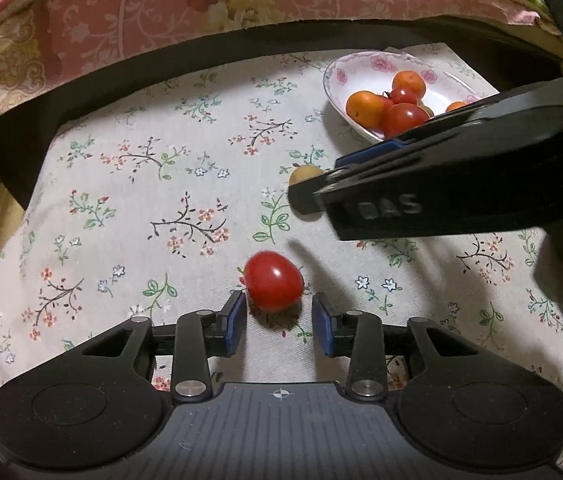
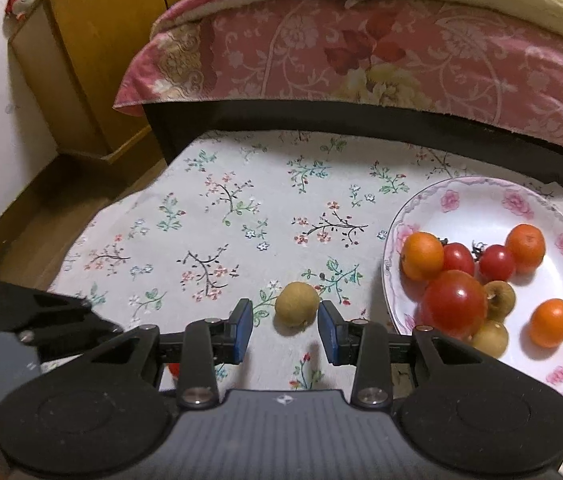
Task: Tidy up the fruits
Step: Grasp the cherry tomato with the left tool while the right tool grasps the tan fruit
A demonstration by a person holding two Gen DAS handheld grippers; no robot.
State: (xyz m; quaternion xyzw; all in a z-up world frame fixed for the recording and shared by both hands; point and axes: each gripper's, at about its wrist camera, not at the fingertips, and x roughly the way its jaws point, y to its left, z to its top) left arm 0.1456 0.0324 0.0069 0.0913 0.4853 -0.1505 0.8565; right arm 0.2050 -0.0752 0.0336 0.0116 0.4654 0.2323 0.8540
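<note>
The right tool [image 1: 313, 196] hides part of the plate [image 1: 337, 76] and longan [image 1: 301, 174].

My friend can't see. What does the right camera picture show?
The right gripper hangs open around a small tan fruit on a flowery cloth. Beside it, a plate holds tomatoes, oranges and more tan fruits.

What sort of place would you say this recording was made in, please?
Most likely a bedroom at home: a bed with a pink floral quilt runs behind a low surface under a flowered cloth, with a wooden cabinet beside it and a plate of fruit.
</note>
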